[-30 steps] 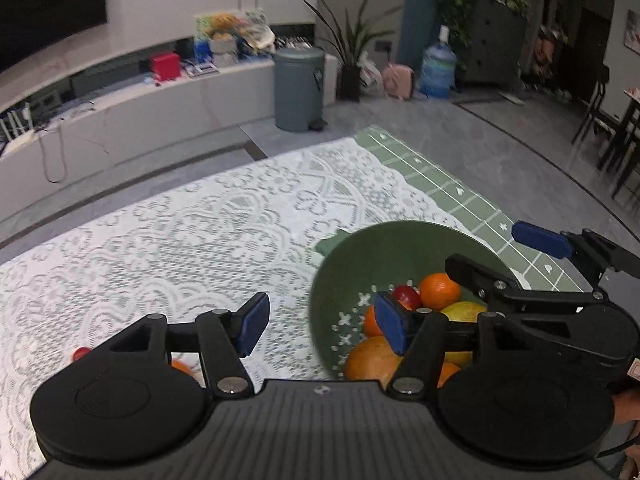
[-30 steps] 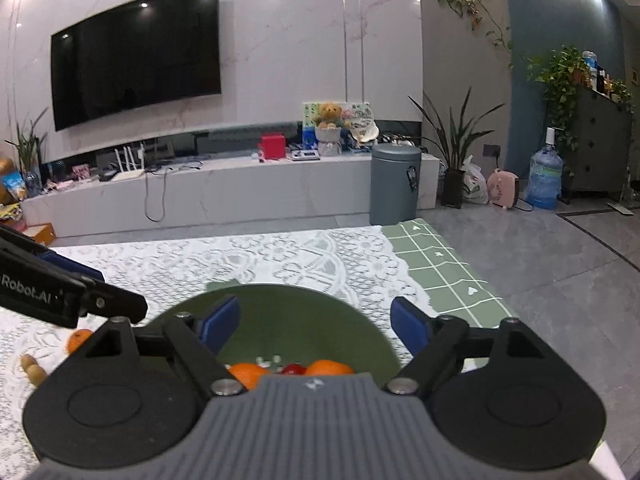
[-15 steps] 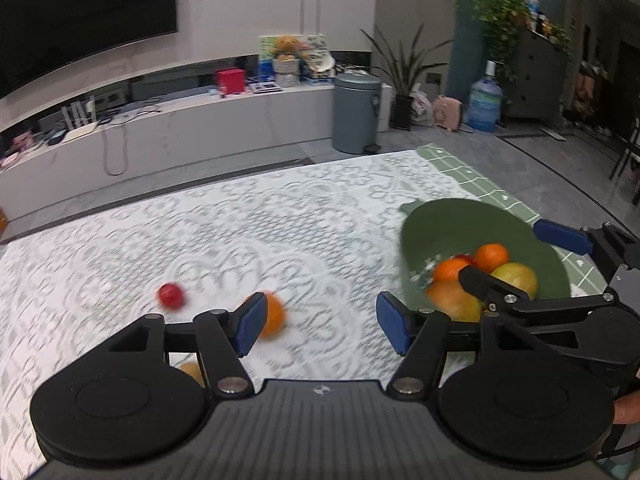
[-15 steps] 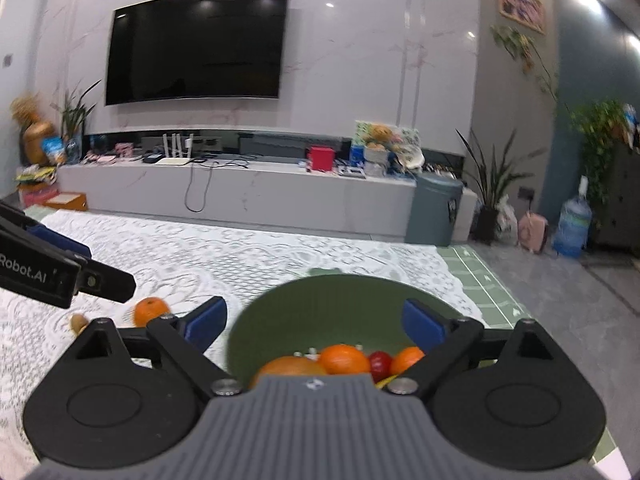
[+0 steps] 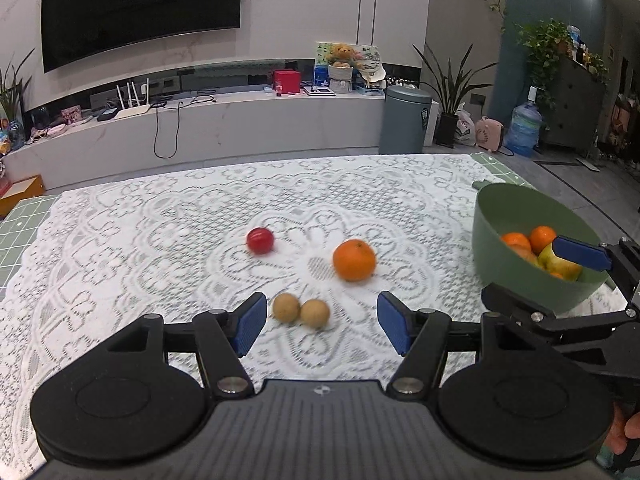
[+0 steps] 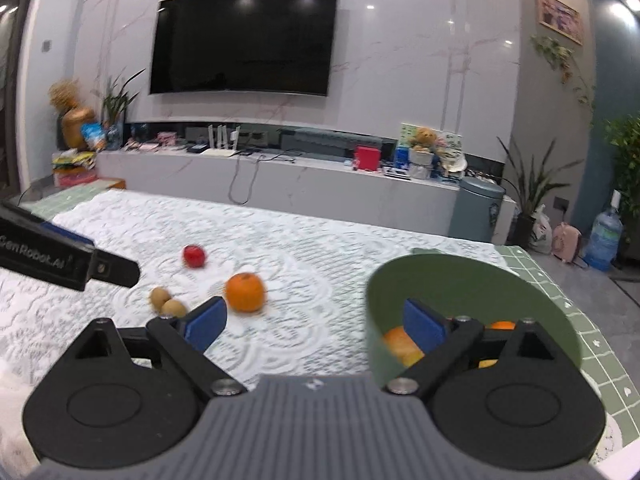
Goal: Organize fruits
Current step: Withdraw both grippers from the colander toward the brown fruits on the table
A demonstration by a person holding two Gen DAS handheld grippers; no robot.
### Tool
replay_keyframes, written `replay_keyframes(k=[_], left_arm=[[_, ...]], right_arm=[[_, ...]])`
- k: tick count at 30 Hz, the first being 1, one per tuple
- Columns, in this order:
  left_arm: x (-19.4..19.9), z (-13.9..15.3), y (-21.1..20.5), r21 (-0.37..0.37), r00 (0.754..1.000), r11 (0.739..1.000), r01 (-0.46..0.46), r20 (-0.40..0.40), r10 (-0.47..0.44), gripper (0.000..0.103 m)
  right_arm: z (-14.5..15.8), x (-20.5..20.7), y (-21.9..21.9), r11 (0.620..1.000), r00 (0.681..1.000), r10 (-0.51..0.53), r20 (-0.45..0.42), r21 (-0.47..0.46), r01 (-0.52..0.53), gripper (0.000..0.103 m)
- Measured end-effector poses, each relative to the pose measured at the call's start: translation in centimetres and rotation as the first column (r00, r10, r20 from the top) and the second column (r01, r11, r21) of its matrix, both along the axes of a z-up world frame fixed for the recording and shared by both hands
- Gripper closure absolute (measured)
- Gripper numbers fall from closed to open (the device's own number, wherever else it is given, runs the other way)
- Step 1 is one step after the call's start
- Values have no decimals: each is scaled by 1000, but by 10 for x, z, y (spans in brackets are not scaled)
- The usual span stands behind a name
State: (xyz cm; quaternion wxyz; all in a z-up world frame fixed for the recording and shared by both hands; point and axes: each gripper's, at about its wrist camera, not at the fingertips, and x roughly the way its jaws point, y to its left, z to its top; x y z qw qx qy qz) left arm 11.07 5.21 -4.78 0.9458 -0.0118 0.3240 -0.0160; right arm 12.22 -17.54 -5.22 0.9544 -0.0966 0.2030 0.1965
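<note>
On the white lace tablecloth (image 5: 160, 240) lie an orange (image 5: 354, 260), a small red fruit (image 5: 260, 240) and two small brown fruits (image 5: 301, 310). My left gripper (image 5: 320, 326) is open just short of the brown pair, with nothing between its blue pads. A green bowl (image 5: 516, 216) holding oranges and a yellow-green fruit stands at the right. In the right wrist view the right gripper (image 6: 316, 324) is open and empty, its right finger in front of the bowl (image 6: 460, 280) and its left finger near the orange (image 6: 245, 292).
Beyond the table's far edge are a long white TV bench (image 5: 224, 124), a grey bin (image 5: 405, 120) and potted plants. The green checked cloth (image 6: 576, 320) shows at the table's right edge. The left gripper's finger (image 6: 68, 260) crosses the left of the right wrist view.
Both grippers have swung left, from over the bowl to the loose fruits. The bowl has slid to the right in both views. The right gripper's jaws stand wider.
</note>
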Motion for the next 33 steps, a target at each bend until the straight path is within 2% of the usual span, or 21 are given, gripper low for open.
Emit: replay_keyframes(k=[8,14,19,21,24,27,29,31,33], left_arm=[[-7,-18,20,-34,1000,999,-12,8,12,28],[-3,-26,34,-66,999,997,-40,0,40,28],[1,-31,40,-85,999,996,-40,-8,39,28],[3,-33,41,-91,999,995,-33,-9,33,29],[7,-38,43,-104,1000,994,-20,-20,19,29],[13,-43,45,-119,999,993,-17,-37,13,35],[18,-46,46,-131,999,991,-16,-44,10,38],[23,-49,47,-136,999,991,-14,-48,7,42],[29,-51,48,-136,999,991,-12,-53,5,43]], right_arm=[[-6,-10,18,999,999,36,32,-24,-35,12],[-13,-3,28,999,999,34,-6,-25,-34,12],[-17,4,35,999,999,41,-28,-20,-42,16],[-19,8,38,999,998,47,-38,-15,-47,24],[-22,14,42,998,997,57,-59,-11,-57,27],[-26,20,48,997,993,77,-85,-8,-78,39],[-30,23,52,996,991,88,-99,-8,-90,41],[-34,27,57,995,988,100,-118,-6,-102,48],[-38,32,61,993,983,115,-141,-1,-116,55]])
